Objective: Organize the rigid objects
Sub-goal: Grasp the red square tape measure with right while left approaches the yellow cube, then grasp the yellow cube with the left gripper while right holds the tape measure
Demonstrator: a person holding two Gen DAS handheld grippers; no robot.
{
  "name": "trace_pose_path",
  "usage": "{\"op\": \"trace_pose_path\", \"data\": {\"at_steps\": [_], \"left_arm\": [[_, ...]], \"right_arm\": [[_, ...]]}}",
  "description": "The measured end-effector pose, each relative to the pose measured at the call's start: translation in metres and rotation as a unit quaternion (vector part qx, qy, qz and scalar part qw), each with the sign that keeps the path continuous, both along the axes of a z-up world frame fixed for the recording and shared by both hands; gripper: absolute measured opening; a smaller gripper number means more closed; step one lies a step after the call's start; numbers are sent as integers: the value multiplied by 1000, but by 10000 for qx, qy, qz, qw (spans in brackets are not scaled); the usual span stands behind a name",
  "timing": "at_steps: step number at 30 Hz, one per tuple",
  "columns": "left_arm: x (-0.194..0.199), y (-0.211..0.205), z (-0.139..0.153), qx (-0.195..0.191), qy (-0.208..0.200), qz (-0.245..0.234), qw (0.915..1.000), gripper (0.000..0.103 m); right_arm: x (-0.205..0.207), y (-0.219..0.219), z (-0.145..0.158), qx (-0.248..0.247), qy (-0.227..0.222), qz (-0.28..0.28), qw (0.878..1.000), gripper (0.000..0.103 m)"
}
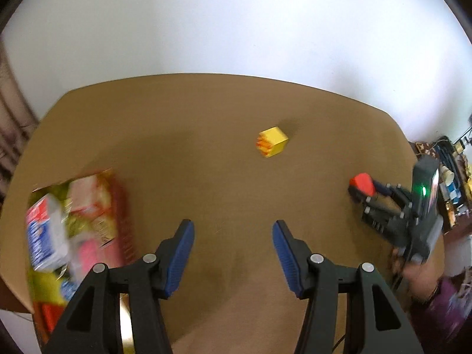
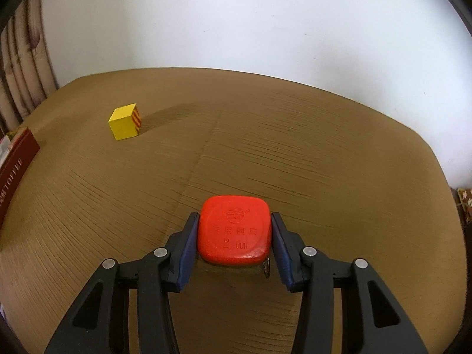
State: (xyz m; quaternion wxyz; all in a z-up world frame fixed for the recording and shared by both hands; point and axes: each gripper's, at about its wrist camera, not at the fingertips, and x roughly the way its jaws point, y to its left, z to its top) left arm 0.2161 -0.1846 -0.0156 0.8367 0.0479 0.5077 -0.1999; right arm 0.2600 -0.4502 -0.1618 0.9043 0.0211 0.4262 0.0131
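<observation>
The right gripper has its jaws set against both sides of a red tape measure, flat face up, marked 2 m; the blue pads touch its left and right edges. In the right wrist view it sits at 6 o'clock, low over the brown desk; whether it is lifted or resting on the surface I cannot tell. In the left wrist view the same tape measure shows at 3 o'clock, pinched at the tip of the right gripper.

The left gripper hangs over the desk with its jaws wide and nothing between them. A yellow cube with red stripes on one face stands alone near the middle of the desk, at 12 o'clock from those jaws and well apart from them. In the right wrist view the cube lies at 10 o'clock. A red box crowded with blurred packets sits at 9 o'clock of the left view, at the desk's left edge; its red side shows at 9 o'clock in the right view.

The step in hand looks like the pickup of the tape measure. Next it probably needs carrying left across the desk, past the cube, to the box, held level so the smooth rounded case does not slip from the pads. The cube would then be left for the free gripper.
</observation>
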Motion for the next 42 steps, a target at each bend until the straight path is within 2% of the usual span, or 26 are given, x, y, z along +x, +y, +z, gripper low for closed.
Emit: {"op": "trace_pose_path", "data": {"at_steps": [5, 11, 15, 25, 29, 31, 32, 33, 38, 42], "left_arm": [[45, -51, -7, -61, 230, -32, 9997, 57], [102, -89, -30, 94, 702, 325, 9970, 57], [117, -106, -41, 292, 842, 439, 9951, 57], [141, -123, -67, 524, 1043, 563, 9916, 57], [147, -128, -78, 574, 1103, 658, 9901, 57], [148, -126, -80, 324, 1055, 757, 9910, 56], [145, -120, -80, 191, 1053, 782, 9912, 39], [145, -118, -82, 200, 1067, 817, 9907, 30], [124, -105, -74, 108, 867, 821, 9928, 30], [82, -92, -58, -203, 726, 671, 9949, 30]], "right_arm": [[-3, -17, -3, 345, 8, -78, 9994, 43], [1, -23, -6, 677, -27, -65, 9977, 43], [-8, -38, -7, 900, -91, -59, 9959, 43], [-25, -52, 0, 1048, -177, 62, 9943, 44], [-29, -57, 2, 1078, -183, 89, 9940, 44], [-30, -60, 3, 1095, -183, 83, 9938, 44], [-31, -61, 3, 1103, -180, 74, 9937, 45], [-31, -60, 3, 1106, -176, 63, 9937, 45], [-26, -63, 0, 1049, -48, 28, 9945, 45], [-25, -63, 1, 961, 1, 13, 9954, 45]]}}
